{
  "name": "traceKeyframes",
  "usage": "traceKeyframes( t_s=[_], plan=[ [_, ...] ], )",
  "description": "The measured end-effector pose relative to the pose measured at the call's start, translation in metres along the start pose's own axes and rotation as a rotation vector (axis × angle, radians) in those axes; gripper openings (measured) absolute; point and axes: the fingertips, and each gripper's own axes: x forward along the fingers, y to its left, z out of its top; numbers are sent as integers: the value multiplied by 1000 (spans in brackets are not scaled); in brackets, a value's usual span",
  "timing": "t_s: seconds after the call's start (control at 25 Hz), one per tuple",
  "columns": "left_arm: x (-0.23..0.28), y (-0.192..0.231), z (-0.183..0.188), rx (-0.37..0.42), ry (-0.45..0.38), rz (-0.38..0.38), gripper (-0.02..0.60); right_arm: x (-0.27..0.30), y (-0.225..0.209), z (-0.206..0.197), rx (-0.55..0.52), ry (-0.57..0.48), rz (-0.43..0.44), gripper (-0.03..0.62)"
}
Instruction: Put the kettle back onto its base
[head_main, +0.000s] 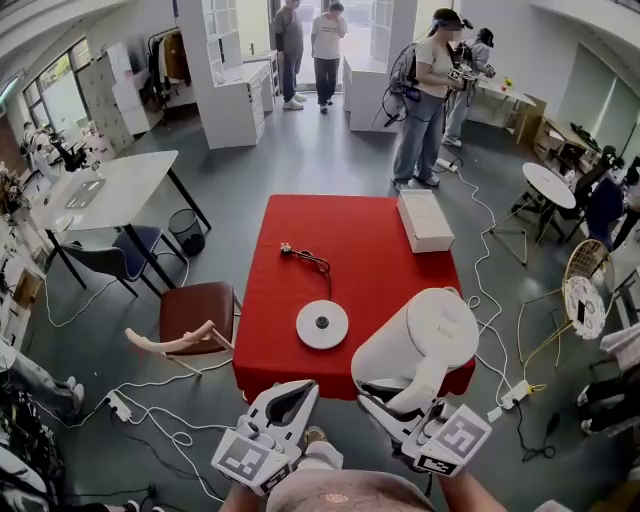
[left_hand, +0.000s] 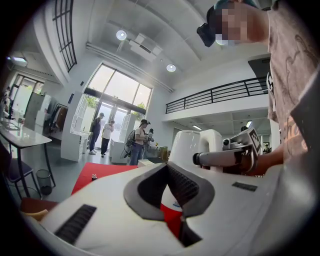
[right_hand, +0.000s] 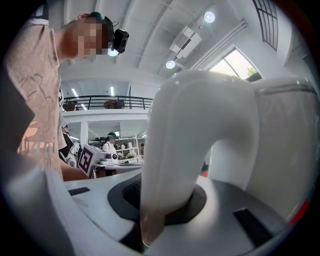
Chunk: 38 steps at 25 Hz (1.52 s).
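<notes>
The white kettle (head_main: 420, 340) hangs over the near right corner of the red table (head_main: 340, 230). My right gripper (head_main: 396, 398) is shut on its curved handle (right_hand: 190, 150), which fills the right gripper view. The round white base (head_main: 322, 324) lies flat on the table to the kettle's left, with its cord (head_main: 308, 260) trailing away from me. My left gripper (head_main: 287, 405) is held off the table's near edge, open with nothing between its fingers. In the left gripper view the kettle (left_hand: 192, 145) shows to the right, past the left gripper (left_hand: 167, 192).
A flat white box (head_main: 425, 220) lies at the table's far right. A brown chair (head_main: 197, 310) stands left of the table. Cables and a power strip (head_main: 515, 394) run across the floor. Several people stand beyond the table's far end.
</notes>
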Motion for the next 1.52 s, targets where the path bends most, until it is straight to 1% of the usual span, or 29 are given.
traceKeyframes(
  t_s=[0.08,0.28,0.52,0.68,0.84,1.08,1.16,1.28,1.44,1.52],
  plan=[
    [4,12,1,-3,10,-13,-2,10,-6,2,3,1,-16,69],
    [17,24,1,-24,77,-62,-2,20,-24,7,11,-10,-44,69],
    [35,44,6,16,35,-58,-2,31,-46,7,13,7,-41,69],
    [47,50,8,22,35,-45,-2,38,-59,5,15,28,-11,69],
    [57,47,6,-29,79,-31,-2,43,-69,3,14,53,21,69],
    [62,50,2,1,35,-9,-2,51,-77,2,9,66,62,69],
    [63,52,1,-5,37,4,-2,57,-81,0,9,67,75,69],
    [62,54,5,-42,60,24,-2,70,-86,0,17,67,99,69],
    [58,61,4,-44,60,52,-2,97,-93,-4,8,79,138,69],
    [57,68,4,-24,35,67,-2,112,-100,-7,0,92,153,69]
  ],
)
